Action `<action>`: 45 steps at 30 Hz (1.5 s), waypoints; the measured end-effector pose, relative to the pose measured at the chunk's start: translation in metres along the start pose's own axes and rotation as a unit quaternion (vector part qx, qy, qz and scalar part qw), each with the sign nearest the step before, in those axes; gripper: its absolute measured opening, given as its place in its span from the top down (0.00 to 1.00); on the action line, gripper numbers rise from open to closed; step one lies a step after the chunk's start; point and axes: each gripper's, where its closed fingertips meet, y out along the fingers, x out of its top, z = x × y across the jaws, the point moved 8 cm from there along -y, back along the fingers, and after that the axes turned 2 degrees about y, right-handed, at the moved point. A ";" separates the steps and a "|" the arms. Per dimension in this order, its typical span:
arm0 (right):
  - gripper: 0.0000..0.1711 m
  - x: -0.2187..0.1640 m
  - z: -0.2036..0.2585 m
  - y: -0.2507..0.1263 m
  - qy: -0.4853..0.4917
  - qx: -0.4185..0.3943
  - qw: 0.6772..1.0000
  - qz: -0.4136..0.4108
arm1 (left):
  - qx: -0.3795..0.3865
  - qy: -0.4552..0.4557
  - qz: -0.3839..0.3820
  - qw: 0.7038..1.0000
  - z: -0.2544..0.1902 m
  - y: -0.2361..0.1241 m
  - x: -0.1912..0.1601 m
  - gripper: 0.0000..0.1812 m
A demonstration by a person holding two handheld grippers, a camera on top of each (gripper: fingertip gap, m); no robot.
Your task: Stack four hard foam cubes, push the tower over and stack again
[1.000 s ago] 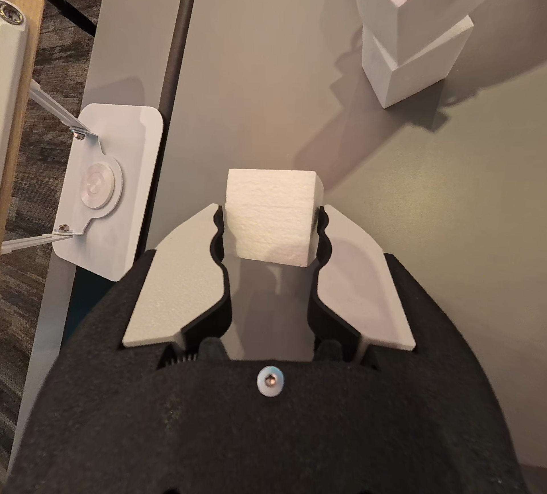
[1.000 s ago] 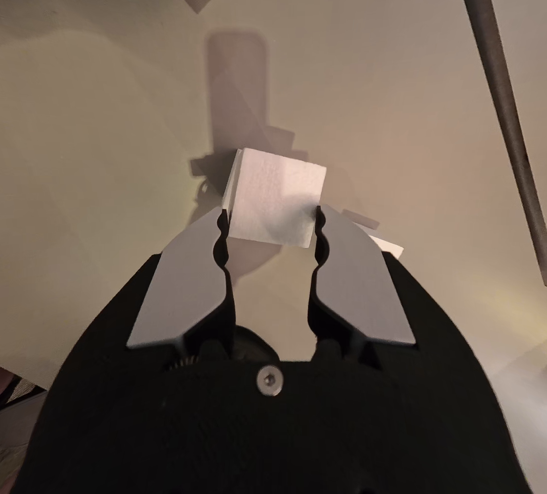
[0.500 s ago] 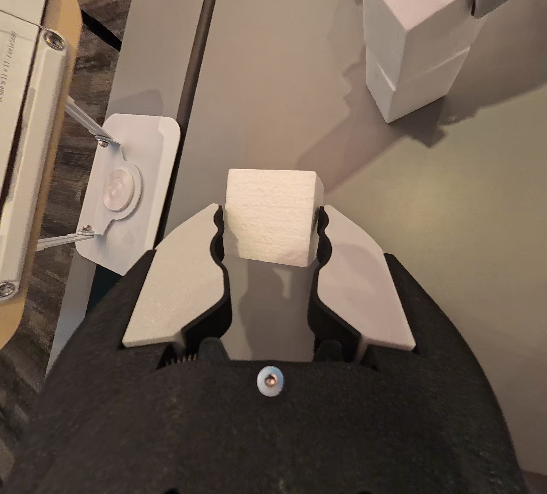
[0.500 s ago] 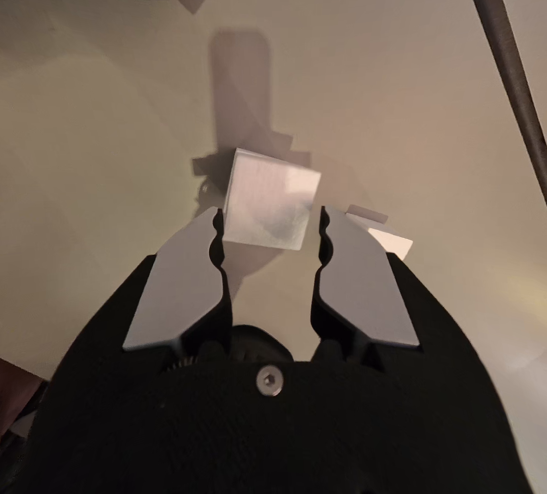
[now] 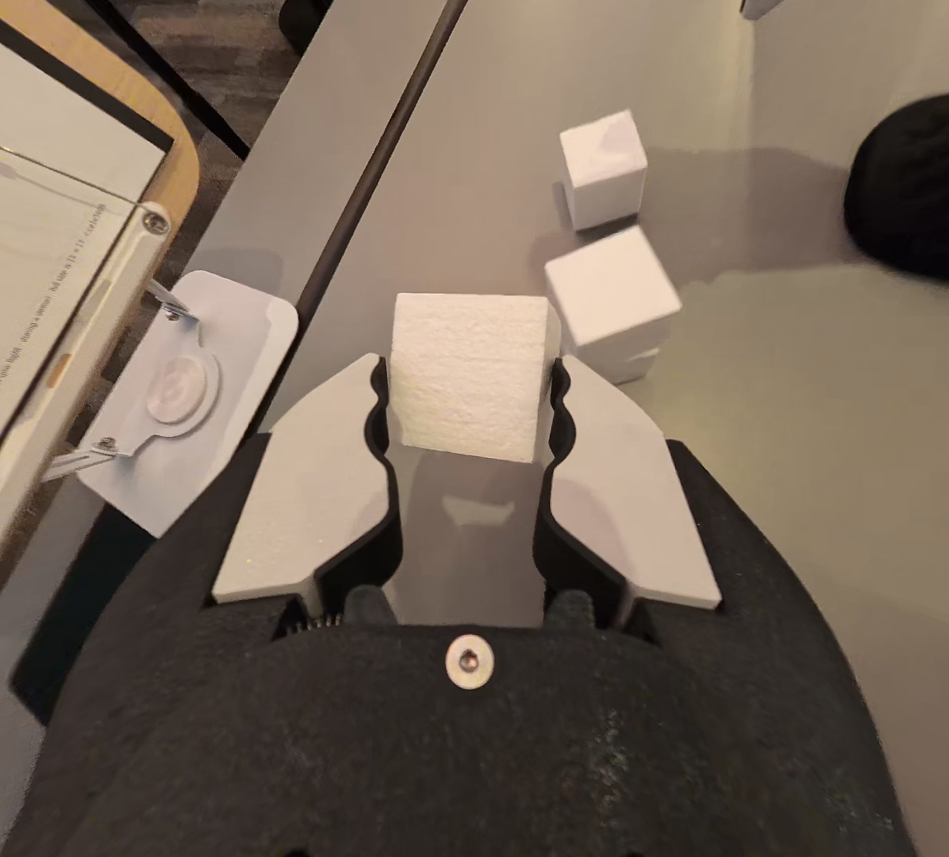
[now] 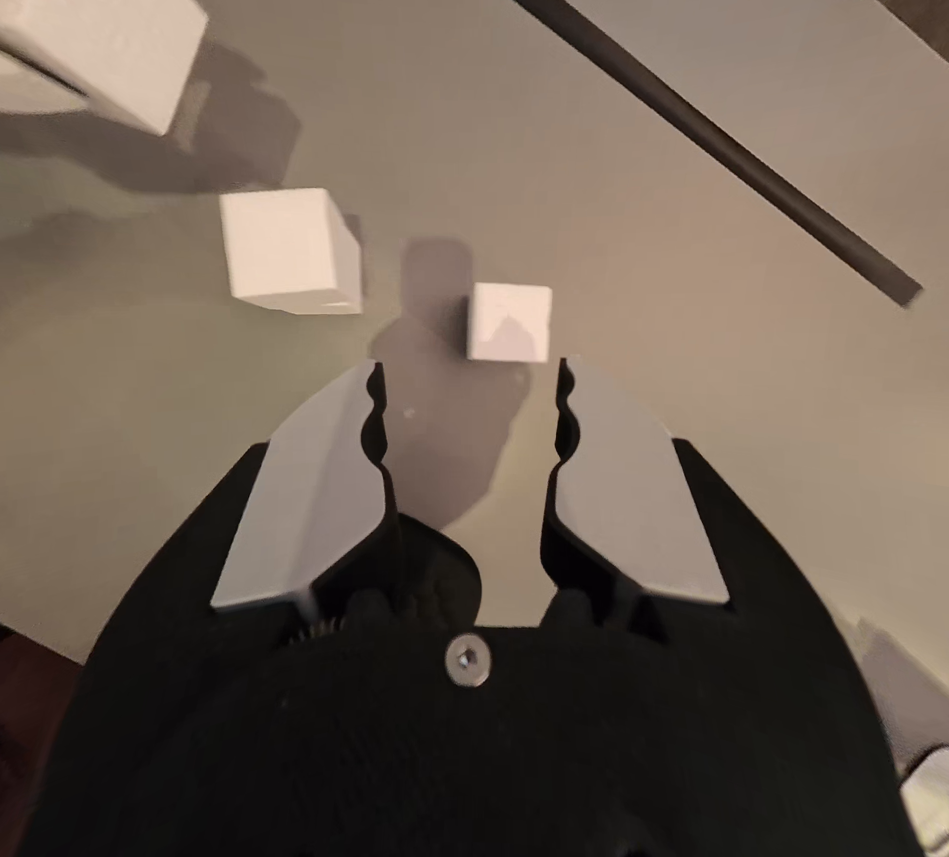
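My left hand-held gripper [image 5: 468,362] is clamped on a white foam cube [image 5: 470,378], both grey fingers [image 5: 328,468] pressing its sides, and the cube hangs clear above the grey counter [image 5: 770,421] with its shadow on the surface beneath. Just past it on the right, in the left wrist view, sits a second foam cube [image 5: 613,290] that seems to rest on top of another one – only a thin white edge shows under it, so I cannot tell for certain. Farther off stands a lone cube [image 5: 602,169], apart from that pair. A dark groove [image 5: 390,129] runs along the counter to my left, and a white mounting plate [image 5: 205,391] with a round disc lies over the counter's left edge, beside a wooden-framed board [image 5: 77,226]. My right hand-held gripper [image 6: 468,360] is held apart and carries nothing – its fingers spread above the counter, with the lone cube [image 6: 509,321] just ahead of the fingertips and a little right of the gap. In the right wrist view the doubled-looking cube [image 6: 287,249] lies to the left of that, and the cube in my left hand-held gripper shows large and blurred at the upper left [image 6: 97,16]. The right hand-held gripper's black body shows at the right edge of the left wrist view [image 5: 904,185]
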 end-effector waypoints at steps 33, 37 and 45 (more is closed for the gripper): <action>0.62 -0.025 -0.046 -0.008 0.068 0.019 0.997 -0.012 | 0.094 -0.115 0.141 0.979 -0.066 0.050 0.053 0.66; 0.62 -0.025 -0.046 -0.006 0.065 0.022 0.998 -0.008 | 0.100 -0.118 0.146 0.977 -0.065 0.053 0.052 0.66; 0.63 -0.026 -0.047 -0.003 0.064 0.028 0.998 -0.002 | 0.118 -0.109 0.154 0.975 -0.065 0.057 0.052 0.66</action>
